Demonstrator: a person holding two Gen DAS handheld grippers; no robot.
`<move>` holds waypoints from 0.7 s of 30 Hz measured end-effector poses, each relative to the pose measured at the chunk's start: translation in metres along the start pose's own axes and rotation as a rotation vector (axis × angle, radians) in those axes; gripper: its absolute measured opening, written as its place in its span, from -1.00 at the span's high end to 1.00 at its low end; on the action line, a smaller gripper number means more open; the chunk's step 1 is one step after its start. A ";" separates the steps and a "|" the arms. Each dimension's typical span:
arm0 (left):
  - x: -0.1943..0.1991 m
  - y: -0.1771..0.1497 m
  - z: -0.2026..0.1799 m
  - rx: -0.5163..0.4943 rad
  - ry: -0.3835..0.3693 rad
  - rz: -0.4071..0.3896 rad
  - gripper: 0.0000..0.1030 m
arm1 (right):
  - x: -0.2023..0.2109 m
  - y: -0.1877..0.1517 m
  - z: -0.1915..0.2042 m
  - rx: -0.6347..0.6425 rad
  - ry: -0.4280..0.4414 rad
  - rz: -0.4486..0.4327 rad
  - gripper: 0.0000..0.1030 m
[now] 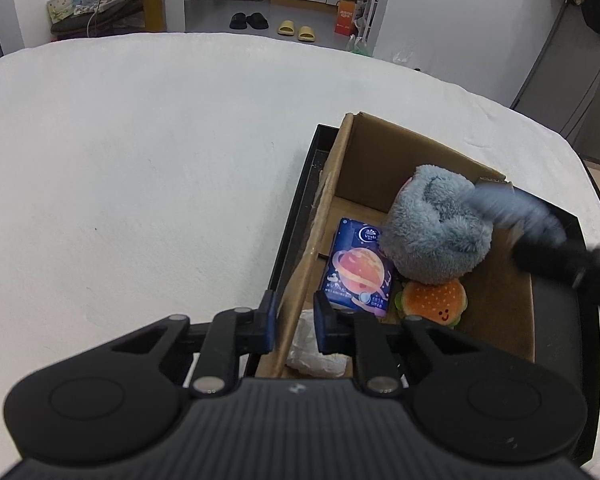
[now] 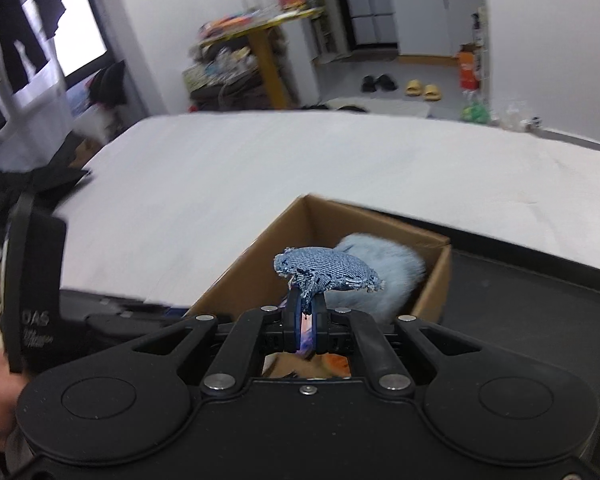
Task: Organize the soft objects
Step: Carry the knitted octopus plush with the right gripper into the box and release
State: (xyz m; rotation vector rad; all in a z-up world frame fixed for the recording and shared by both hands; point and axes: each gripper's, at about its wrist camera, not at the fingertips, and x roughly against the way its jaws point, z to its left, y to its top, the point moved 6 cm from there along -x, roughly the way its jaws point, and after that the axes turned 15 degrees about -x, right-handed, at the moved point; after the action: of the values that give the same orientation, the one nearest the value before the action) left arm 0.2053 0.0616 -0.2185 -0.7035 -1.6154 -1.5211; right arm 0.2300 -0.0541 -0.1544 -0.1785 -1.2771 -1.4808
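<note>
Between right hand-held gripper fingers, denim scrap; above cardboard box.

A wide white desk fills the foreground. Beyond its far edge lies a pale floor with a pair of black slippers and, just right of them, a pair of yellow slippers. Further right of these an orange box stands against a white wall. Left of the black slippers rises a yellow-legged table piled with clutter. Daylight enters through a window far left of that table.
</note>
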 end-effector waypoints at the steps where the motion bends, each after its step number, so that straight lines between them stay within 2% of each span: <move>1: 0.000 0.000 0.001 0.005 -0.003 0.001 0.65 | -0.003 -0.004 0.002 0.008 0.013 0.027 0.74; 2: -0.001 0.000 0.001 0.010 -0.007 0.003 0.65 | -0.004 -0.007 0.004 0.009 0.023 0.042 0.71; 4: -0.001 -0.001 0.003 0.015 -0.009 0.007 0.65 | -0.005 -0.011 0.005 0.012 0.013 0.061 0.47; 7: -0.001 -0.001 0.002 0.018 -0.011 0.009 0.64 | -0.002 -0.010 0.001 -0.013 0.008 0.061 0.31; 15: 0.007 0.004 -0.003 -0.016 0.000 0.008 0.50 | 0.008 0.000 -0.018 -0.089 -0.029 0.039 0.29; 17: 0.011 0.005 -0.005 -0.019 0.000 0.012 0.45 | 0.013 0.003 -0.022 -0.112 -0.037 0.025 0.23; 21: 0.020 0.006 -0.008 -0.028 -0.013 -0.002 0.18 | 0.021 0.002 -0.029 -0.147 -0.067 0.004 0.10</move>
State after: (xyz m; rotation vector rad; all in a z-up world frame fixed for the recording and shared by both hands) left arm 0.2012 0.0519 -0.1986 -0.7287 -1.6076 -1.5466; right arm 0.2383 -0.0893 -0.1503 -0.3298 -1.2204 -1.5770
